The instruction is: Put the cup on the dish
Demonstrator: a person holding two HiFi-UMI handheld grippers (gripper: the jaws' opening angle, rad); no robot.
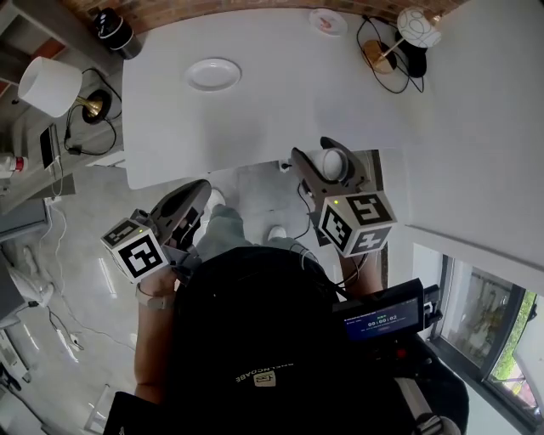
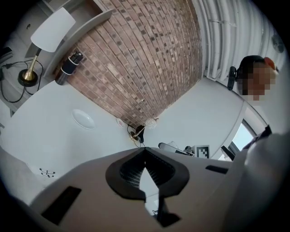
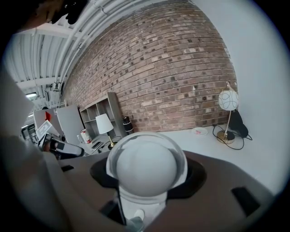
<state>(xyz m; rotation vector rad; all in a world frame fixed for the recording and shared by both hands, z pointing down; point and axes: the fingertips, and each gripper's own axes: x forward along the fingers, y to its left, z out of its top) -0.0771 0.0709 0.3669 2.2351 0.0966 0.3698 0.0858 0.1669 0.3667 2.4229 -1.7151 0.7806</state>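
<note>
My right gripper [image 1: 320, 156] is clamped on a small round cup [image 1: 334, 164] with clear, glassy walls and a pale, milky white inside, one dark pad pressing on each side of it. In the right gripper view the cup [image 3: 146, 164] fills the space between my jaws. It shows as a smooth whitish dome ringed by a transparent rim, with a narrower see-through part below it running back towards me. I cannot tell from that view whether the rounded end facing away from me is its mouth or its base. In the head view it reads as a white ring with a shaded hollow, held in the air over the near edge of the large white table [image 1: 280, 110], on my right side. The shallow round white dish [image 1: 212, 74] lies flat on the far left part of that table, well apart from the cup and with bare tabletop around it. My left gripper [image 1: 201, 189] is low on my left, short of the table's near edge. Its jaws are together at the tips with nothing between them, and past them the dish shows as a pale oval on the tabletop before a red-brown brick wall [image 2: 145, 59]. A table lamp with a white cone shade [image 1: 49, 85] stands off the table's left end, and a lamp with a white globe [image 1: 418, 27] sits at the far right corner, near a small plate with a red mark [image 1: 327, 21].
</note>
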